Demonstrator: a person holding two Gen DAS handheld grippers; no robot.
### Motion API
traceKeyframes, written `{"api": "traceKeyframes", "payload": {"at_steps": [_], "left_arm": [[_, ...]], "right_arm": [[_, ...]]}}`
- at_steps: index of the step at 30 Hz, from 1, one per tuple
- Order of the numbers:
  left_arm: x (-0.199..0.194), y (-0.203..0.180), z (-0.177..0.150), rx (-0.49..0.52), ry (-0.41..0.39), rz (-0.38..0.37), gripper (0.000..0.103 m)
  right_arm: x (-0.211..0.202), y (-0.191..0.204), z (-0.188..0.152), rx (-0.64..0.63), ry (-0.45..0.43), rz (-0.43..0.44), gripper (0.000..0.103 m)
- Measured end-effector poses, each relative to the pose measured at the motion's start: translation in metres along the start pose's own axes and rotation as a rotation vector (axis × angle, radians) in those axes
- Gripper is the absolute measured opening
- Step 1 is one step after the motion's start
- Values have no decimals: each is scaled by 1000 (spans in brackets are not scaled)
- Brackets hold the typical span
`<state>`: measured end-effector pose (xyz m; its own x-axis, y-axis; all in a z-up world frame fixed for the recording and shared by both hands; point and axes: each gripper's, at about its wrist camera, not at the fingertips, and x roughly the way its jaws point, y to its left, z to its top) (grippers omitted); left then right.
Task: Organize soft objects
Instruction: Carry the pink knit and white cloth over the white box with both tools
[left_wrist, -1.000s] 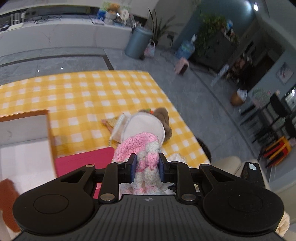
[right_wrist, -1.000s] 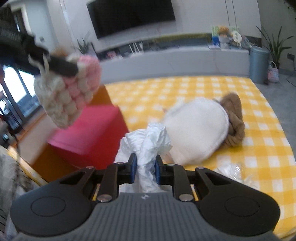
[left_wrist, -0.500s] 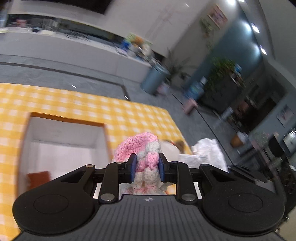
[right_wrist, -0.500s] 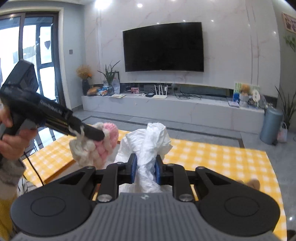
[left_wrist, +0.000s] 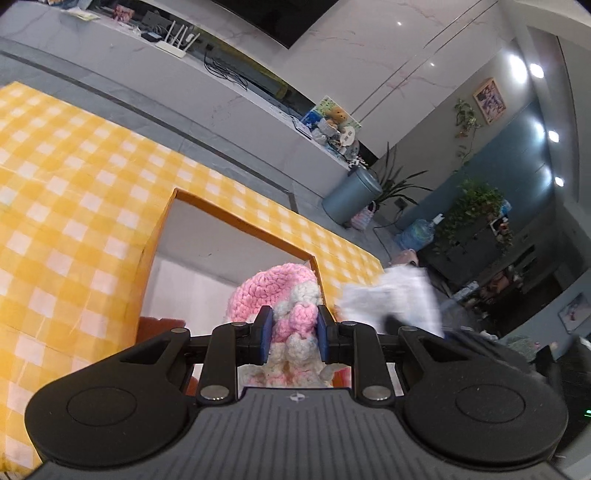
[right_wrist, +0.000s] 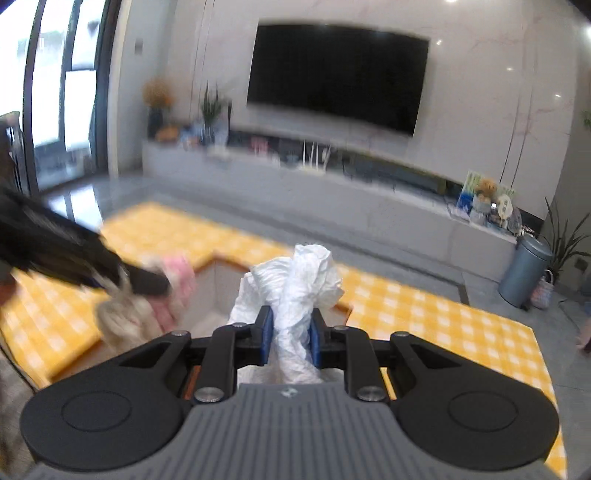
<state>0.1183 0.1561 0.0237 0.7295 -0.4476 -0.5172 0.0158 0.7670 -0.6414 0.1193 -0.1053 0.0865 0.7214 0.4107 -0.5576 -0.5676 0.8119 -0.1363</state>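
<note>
My left gripper (left_wrist: 291, 332) is shut on a pink and cream crocheted piece (left_wrist: 275, 291) and holds it above an open orange box with a white inside (left_wrist: 229, 258). My right gripper (right_wrist: 291, 334) is shut on a crumpled white plastic bag (right_wrist: 295, 277) and holds it over the same box (right_wrist: 221, 273). The bag shows blurred at the right of the left wrist view (left_wrist: 391, 299). The left gripper and its crocheted piece (right_wrist: 173, 284) show blurred at the left of the right wrist view.
The box sits on a table with a yellow checked cloth (left_wrist: 74, 192). An orange-brown object (left_wrist: 155, 328) lies in the box's near corner. A grey bin (right_wrist: 524, 273) and plants stand on the floor beyond the table's far right.
Both grippers have lifted their loads off the table and swung left, from above the brown and white plush to above the open box. Both stay shut.
</note>
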Motion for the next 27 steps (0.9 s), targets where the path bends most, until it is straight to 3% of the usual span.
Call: {"api": "traceKeyframes", "payload": {"at_steps": [8,10,14,21,27], "left_arm": [[-8,33,-11,-25,-13,-13,27],[-8,37,-12,-30,-7,-7,27],[-8,40,-12,-46,-2,-15,27],[-5,37,-12,-35,6,-14,27],[-3,37,-13,-44,5,-6,28]], "right_arm": [[106,41,-9,-123,265,25,19],[122,41,-12,-91,315,28,19],[151,53,-22,-174,411,3,19],[184,47,-43,-122,621,43,21],[191,56,-46,-197,684,109,27]]}}
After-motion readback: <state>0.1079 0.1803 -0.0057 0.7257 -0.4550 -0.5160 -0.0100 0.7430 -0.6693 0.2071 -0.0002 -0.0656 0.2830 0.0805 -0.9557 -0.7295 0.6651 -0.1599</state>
